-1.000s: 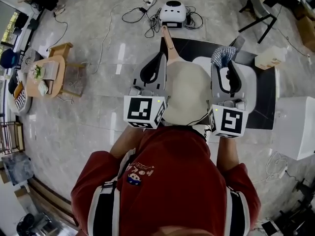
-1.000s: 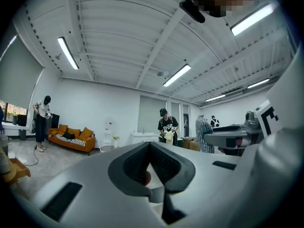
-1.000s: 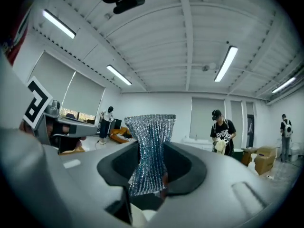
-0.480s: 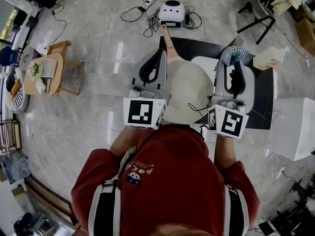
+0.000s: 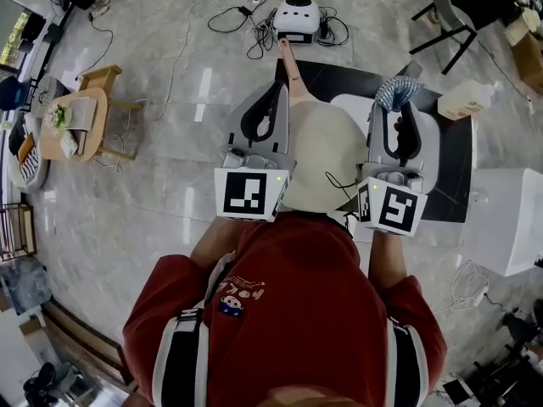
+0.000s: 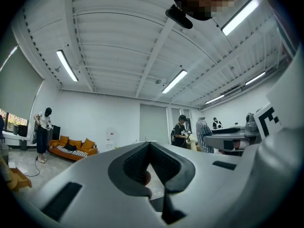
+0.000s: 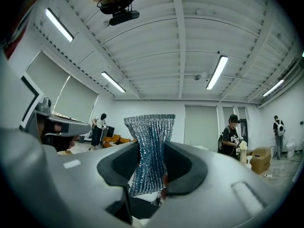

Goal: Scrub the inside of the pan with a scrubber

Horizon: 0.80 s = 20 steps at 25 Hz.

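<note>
Just one pan (image 5: 327, 164), one scrubber (image 5: 399, 90), two hand-held grippers (image 5: 273, 93) (image 5: 395, 108).

Polished grey stone floor (image 5: 153, 185) strewn with cables (image 5: 222, 17), a small wooden table (image 5: 85, 130), an orange sofa (image 6: 71, 149), strip lights (image 6: 67, 65) on a white ribbed ceiling (image 6: 118, 42).

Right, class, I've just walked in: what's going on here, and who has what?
A person in a red top holds tongs in each hand above a cream pan on a black table. The right tongs grip a silvery scrubber, held up and not touching the pan. The left tongs are shut and empty, near the pan's handle.
</note>
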{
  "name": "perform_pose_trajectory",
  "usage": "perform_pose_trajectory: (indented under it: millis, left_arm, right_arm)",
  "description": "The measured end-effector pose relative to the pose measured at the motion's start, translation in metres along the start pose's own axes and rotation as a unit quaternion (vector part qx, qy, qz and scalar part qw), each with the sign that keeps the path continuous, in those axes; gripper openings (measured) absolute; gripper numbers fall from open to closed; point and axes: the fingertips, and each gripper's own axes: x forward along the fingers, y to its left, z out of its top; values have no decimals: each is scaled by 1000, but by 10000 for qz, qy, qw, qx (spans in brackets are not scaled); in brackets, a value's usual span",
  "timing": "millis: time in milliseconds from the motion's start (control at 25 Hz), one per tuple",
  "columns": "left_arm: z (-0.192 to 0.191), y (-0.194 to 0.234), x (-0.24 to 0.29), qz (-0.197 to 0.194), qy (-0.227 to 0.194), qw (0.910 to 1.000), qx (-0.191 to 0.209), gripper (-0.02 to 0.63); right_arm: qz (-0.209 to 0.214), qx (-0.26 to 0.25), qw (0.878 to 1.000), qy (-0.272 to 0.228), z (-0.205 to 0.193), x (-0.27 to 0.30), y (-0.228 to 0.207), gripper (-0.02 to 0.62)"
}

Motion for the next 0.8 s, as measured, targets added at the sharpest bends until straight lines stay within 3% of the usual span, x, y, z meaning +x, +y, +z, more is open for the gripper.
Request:
perform_pose_trajectory:
  millis: [800]
  left_arm:
    - [-2,-1,4,57,-12,10000,-23,5]
  right_arm:
    - [119,-12,9999,-7,-2,5,4,158]
